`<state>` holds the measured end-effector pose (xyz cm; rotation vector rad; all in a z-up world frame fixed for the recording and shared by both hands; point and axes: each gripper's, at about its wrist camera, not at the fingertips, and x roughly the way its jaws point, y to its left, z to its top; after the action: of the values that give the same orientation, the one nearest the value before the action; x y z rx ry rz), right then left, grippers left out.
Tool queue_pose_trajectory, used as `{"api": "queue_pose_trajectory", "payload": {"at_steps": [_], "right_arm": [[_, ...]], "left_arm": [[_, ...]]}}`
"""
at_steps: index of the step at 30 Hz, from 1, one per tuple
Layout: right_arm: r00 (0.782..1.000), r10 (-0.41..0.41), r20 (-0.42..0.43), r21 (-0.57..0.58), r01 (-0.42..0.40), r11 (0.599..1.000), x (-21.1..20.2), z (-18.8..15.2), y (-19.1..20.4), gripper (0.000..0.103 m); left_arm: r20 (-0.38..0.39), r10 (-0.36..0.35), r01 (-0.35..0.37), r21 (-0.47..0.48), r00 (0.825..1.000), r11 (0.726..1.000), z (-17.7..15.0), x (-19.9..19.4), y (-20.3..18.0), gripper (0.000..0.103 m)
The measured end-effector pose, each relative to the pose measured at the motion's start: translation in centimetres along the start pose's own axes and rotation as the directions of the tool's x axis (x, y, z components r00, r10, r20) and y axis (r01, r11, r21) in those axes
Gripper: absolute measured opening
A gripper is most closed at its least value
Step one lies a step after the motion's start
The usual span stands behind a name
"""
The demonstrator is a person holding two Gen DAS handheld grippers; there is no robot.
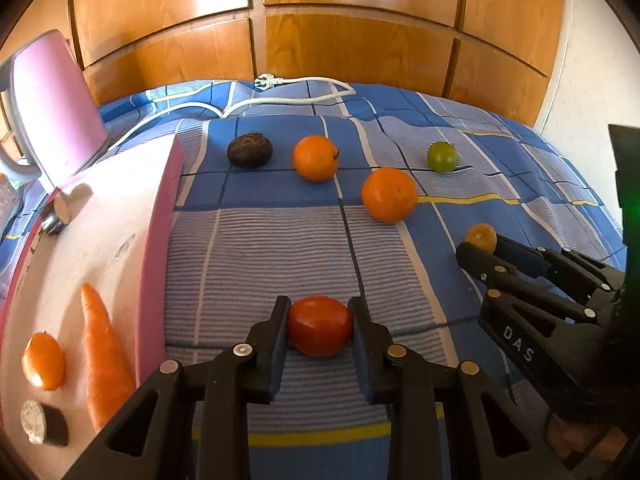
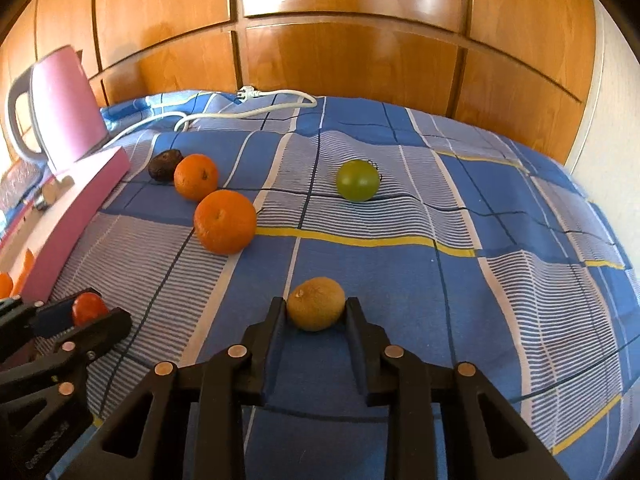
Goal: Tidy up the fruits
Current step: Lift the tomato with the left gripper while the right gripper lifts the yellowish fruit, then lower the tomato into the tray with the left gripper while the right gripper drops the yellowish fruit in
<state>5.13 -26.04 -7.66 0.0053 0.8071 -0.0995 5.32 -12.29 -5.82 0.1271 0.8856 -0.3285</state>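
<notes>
1. Two black grippers are in view. The left gripper (image 1: 319,322) has its fingers pressed on both sides of one red tomato (image 1: 320,325), which sits low over the striped part of the bedspread, just to the right of the pink tray.
2. The right gripper (image 2: 316,312) is clamped on one brownish-yellow fruit (image 2: 316,309), its pads touching both flanks. In the left wrist view the same gripper (image 1: 482,246) shows at the right edge with that fruit (image 1: 481,237) at its tips.
3. Two oranges lie loose on the blue checked bedspread (image 2: 440,280): a bigger near orange (image 2: 225,222) and a smaller far orange (image 2: 196,177). From the right wrist view they look close together; from the left they lie apart.
4. One dark wrinkled fruit (image 1: 250,149) lies just left of the far orange, near the tray's far corner.
5. One green fruit (image 2: 357,180) sits alone, well apart from the oranges, to their right.
6. One pink tray (image 1: 158,240) with a white floor lies at the left. In it are one carrot (image 1: 104,356) lying lengthwise along the near wall, one small orange fruit (image 1: 43,359) beside the carrot, and one dark cut piece with a pale face (image 1: 42,422) near the lower edge. A small metal thing near the tray's far end is too unclear to name.
7. One pink kettle (image 2: 66,114) stands behind the tray, and one white power cord (image 1: 288,98) with its plug lies across the far edge of the bedspread before the wooden cupboard doors (image 2: 360,32).
</notes>
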Motion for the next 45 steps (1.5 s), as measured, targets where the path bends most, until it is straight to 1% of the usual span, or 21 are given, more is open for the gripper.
{"api": "queue_pose_trajectory", "payload": {"at_steps": [6, 9, 13, 16, 19, 25, 28, 31, 34, 38, 42, 45], "right_arm": [[1.000, 0.008, 0.002, 0.005, -0.008, 1.000, -1.0, -0.9, 0.1, 0.030], [1.000, 0.019, 0.000, 0.010, -0.019, 1.000, -1.8, -1.5, 0.4, 0.029], [0.999, 0.049, -0.011, 0.019, -0.048, 0.999, -2.5, -2.0, 0.7, 0.029], [0.996, 0.086, -0.026, 0.029, -0.086, 0.996, -2.8, -2.0, 1.2, 0.029], [0.991, 0.125, -0.037, 0.033, -0.124, 0.992, -3.1, -1.9, 2.1, 0.029], [0.983, 0.181, -0.022, -0.023, -0.182, 0.983, -4.3, -0.7, 4.7, 0.029], [0.976, 0.216, -0.018, -0.057, -0.217, 0.975, -4.7, 0.3, 6.2, 0.029], [0.965, 0.262, -0.026, -0.087, -0.263, 0.961, -5.1, 1.0, 8.1, 0.029], [0.951, 0.306, -0.038, -0.123, -0.308, 0.943, -5.1, 1.8, 10.1, 0.029], [0.928, 0.368, -0.060, -0.156, -0.373, 0.915, -4.9, 3.1, 12.8, 0.029], [0.907, 0.416, -0.063, -0.190, -0.420, 0.887, -5.1, 4.4, 15.6, 0.029], [0.896, 0.439, -0.069, -0.211, -0.443, 0.871, -5.1, 5.2, 17.6, 0.029]], "left_arm": [[0.016, -0.016, 0.016, 0.002, 1.000, 1.000, -0.4, -1.5, 0.0, 0.029], [0.037, -0.023, 0.023, -0.003, 0.999, 1.000, -0.3, -2.5, 0.2, 0.029], [0.058, -0.029, 0.030, -0.012, 0.998, 0.999, -0.3, -3.8, 0.6, 0.029], [0.075, -0.030, 0.032, -0.022, 0.997, 0.999, -0.2, -4.6, 1.1, 0.029], [0.097, -0.022, 0.027, -0.042, 0.995, 0.999, -0.1, -5.6, 2.1, 0.029], [0.139, 0.021, -0.007, -0.106, 0.990, 0.994, 0.2, -7.3, 5.1, 0.029], [0.148, 0.052, -0.027, -0.167, 0.988, 0.986, 0.3, -8.0, 7.6, 0.029], [0.154, 0.088, -0.054, -0.213, 0.984, 0.976, 0.2, -8.5, 9.8, 0.029], [0.151, 0.132, -0.086, -0.281, 0.980, 0.956, 0.0, -8.9, 12.8, 0.029], [0.136, 0.170, -0.116, -0.339, 0.976, 0.933, -0.4, -9.0, 16.0, 0.029], [0.118, 0.196, -0.138, -0.380, 0.974, 0.915, -0.9, -9.0, 18.0, 0.029], [0.102, 0.218, -0.160, -0.402, 0.971, 0.902, -1.3, -8.8, 19.0, 0.030]]}}
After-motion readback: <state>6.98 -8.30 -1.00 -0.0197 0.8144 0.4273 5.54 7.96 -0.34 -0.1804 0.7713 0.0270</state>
